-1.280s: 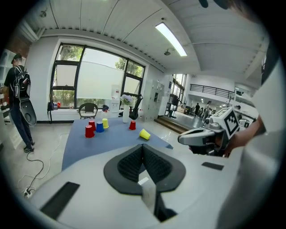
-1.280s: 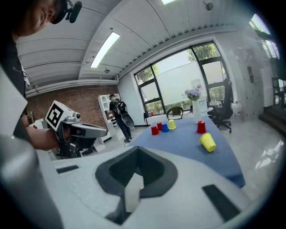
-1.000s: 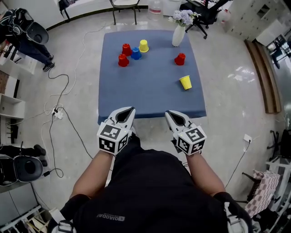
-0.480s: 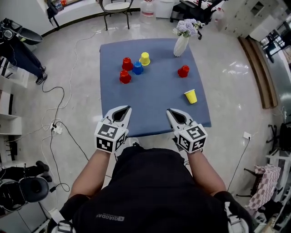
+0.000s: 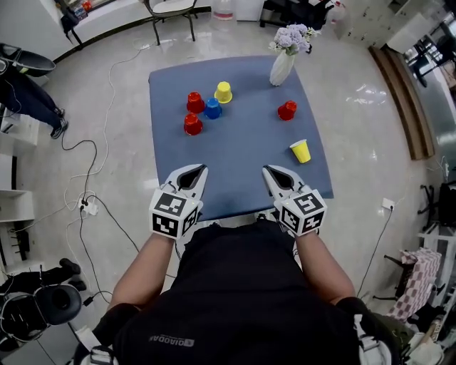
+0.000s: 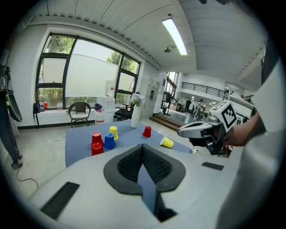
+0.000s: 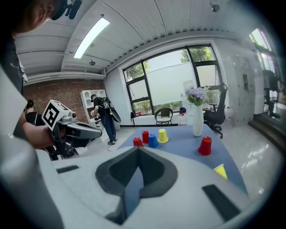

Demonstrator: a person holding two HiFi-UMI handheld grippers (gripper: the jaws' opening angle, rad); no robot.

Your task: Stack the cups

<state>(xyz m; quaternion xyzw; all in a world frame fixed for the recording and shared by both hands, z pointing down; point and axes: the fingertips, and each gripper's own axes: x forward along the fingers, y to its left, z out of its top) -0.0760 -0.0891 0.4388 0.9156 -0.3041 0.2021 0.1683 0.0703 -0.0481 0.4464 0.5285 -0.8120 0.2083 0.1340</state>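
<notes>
Six cups sit on the blue table (image 5: 235, 178). At the far left two red cups (image 5: 195, 101) (image 5: 192, 124), a blue cup (image 5: 212, 108) and a yellow cup (image 5: 224, 92) stand upside down close together. A third red cup (image 5: 287, 110) stands alone at the right. Another yellow cup (image 5: 301, 150) lies on its side nearer me. My left gripper (image 5: 196, 171) and right gripper (image 5: 273, 171) hover side by side over the table's near edge, both shut and empty. The left gripper view shows the cluster (image 6: 109, 141) ahead; the right gripper view shows the lone red cup (image 7: 204, 146).
A white vase with flowers (image 5: 283, 64) stands at the table's far right corner. A chair (image 5: 171, 8) stands beyond the table. Cables (image 5: 89, 164) trail over the floor on the left. A person (image 7: 103, 114) stands far off to the left.
The table has drawn nearer and both grippers now reach over its near edge, where before they were just short of it. The cups have not moved.
</notes>
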